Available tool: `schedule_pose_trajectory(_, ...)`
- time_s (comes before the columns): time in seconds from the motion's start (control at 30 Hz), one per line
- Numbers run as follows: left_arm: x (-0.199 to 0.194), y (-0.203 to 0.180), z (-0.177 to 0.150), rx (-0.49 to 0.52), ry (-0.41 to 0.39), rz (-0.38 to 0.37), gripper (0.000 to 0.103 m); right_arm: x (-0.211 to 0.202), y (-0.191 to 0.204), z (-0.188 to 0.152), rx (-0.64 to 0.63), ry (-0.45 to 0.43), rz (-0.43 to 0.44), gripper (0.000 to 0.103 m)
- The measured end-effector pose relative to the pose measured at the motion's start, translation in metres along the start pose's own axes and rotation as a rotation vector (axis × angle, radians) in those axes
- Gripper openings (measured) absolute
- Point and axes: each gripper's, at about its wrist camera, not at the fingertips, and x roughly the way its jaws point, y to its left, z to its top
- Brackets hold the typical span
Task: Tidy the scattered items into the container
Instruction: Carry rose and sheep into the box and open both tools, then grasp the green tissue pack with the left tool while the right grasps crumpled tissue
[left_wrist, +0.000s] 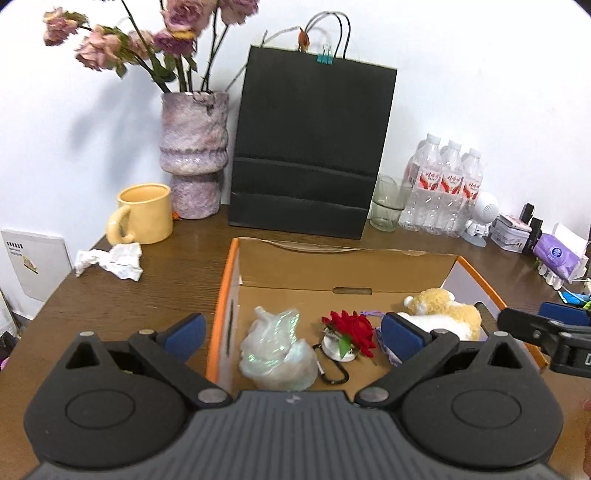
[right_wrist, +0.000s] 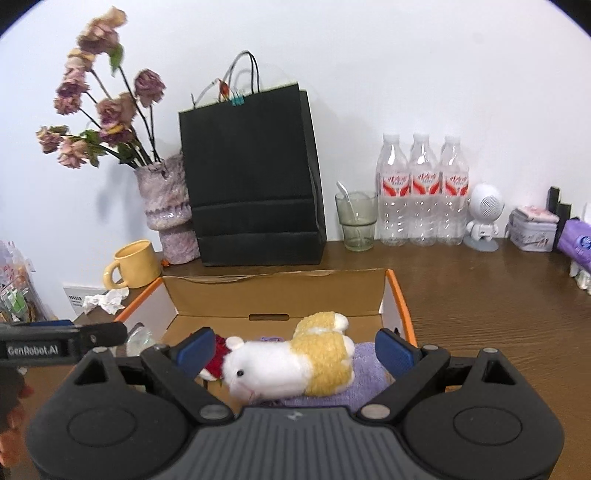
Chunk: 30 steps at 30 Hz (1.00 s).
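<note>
An open cardboard box with orange edges sits on the wooden table. In it lie an iridescent plastic bag, a red rose on a white disc with a black carabiner, and a white-and-yellow plush hamster. My left gripper is open and empty, above the box's near left side. In the right wrist view the hamster lies on a purple cloth in the box. My right gripper is open around the hamster without gripping it.
A crumpled white tissue lies on the table left of the box, beside a yellow mug. Behind stand a vase of dried roses, a black paper bag, a glass, three water bottles, and small items.
</note>
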Motion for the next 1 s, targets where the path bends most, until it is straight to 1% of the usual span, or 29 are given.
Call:
schedule_pose_trajectory(0.1,-0.018,0.004,-0.006,0.001,-0.013,-0.002,0.103,-0.019,0.001,-0.007,-0.016,-0.021,-0.009,0.093)
schedule_pose_trajectory(0.27,-0.048,0.01,-0.025,-0.002,-0.031,-0.037,0.103,-0.05,0.001,-0.024,-0.037,-0.036,-0.012,0.093)
schedule_pose_trajectory(0.4,-0.066,0.011,-0.046,0.018,-0.038,-0.04,0.103,-0.071,0.003,-0.042,-0.062,-0.032,-0.014,0.093)
schedule_pose_trajectory(0.57,-0.085,0.015,-0.073,0.015,-0.019,-0.048,0.103,-0.091,0.007,-0.064,-0.081,-0.015,-0.011,0.093)
schedule_pose_trajectory(0.67,-0.095,0.016,-0.088,0.019,-0.013,-0.053,0.103,-0.099,0.01,-0.078,-0.09,-0.003,-0.002,0.093)
schedule_pose_trajectory(0.8,-0.105,0.016,-0.106,0.038,-0.009,-0.042,0.103,-0.105,0.015,-0.094,-0.099,0.018,0.013,0.093)
schedule_pose_trajectory(1.0,-0.102,0.011,-0.125,0.035,0.035,-0.066,0.103,-0.103,0.019,-0.116,-0.093,0.052,0.027,0.093)
